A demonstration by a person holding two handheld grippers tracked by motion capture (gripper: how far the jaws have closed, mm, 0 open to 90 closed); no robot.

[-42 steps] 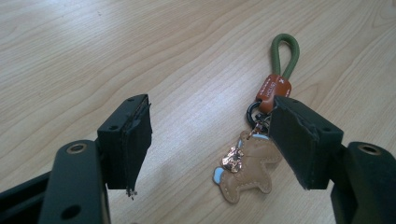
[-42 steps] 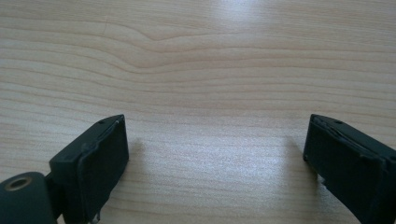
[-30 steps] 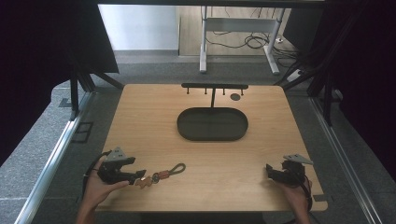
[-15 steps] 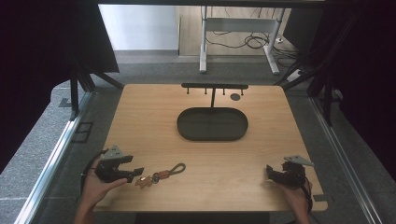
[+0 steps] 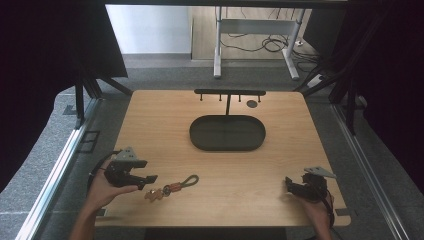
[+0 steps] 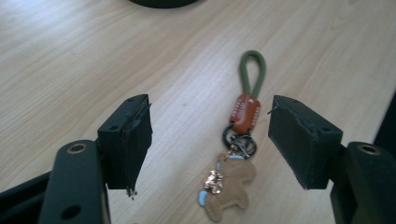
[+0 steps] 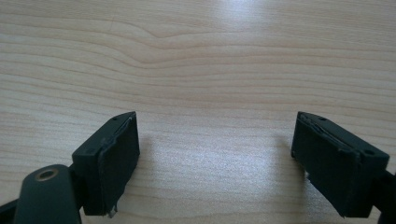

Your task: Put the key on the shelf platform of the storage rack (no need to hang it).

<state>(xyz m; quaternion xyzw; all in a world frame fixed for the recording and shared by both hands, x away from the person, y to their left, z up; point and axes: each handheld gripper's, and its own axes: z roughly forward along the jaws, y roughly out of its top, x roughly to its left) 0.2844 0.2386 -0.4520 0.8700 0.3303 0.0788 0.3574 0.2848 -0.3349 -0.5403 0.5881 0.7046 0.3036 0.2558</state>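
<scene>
L gripper [image 6: 210, 140] was spread wide over the keychain [image 6: 236, 154], jaws straddling it, nothing clamped yet. Keychain lay flat on the wooden table [image 5: 280, 165], near the front-left edge, just beside L gripper [image 5: 148, 181] in the high view: green cord loop [image 6: 252, 70] pointing away from the jaws, orange leather tab [image 6: 243, 113] then black ring below it, tan bear charm [image 6: 229, 189] closest to the cam. R gripper [image 7: 215, 163] was also released, jaws wide over bare wood, holding nothing; it sat at front-right [image 5: 288, 184], well apart from the keychain. Judgement: step in hand was the pickup w/ L. To do it well: centre on the orange tab, not the charm or ring, since it's the stiffest, thickest bit; drop jaws till tips nearly touch wood, then close square across the tab. Grabbing the loop risks a slip, and the charm would dangle/swing. Black oval tray [image 5: 227, 133] and the peg rack [image 5: 229, 93] behind it stood mid-table, prob the destination, can't confirm.
</scene>
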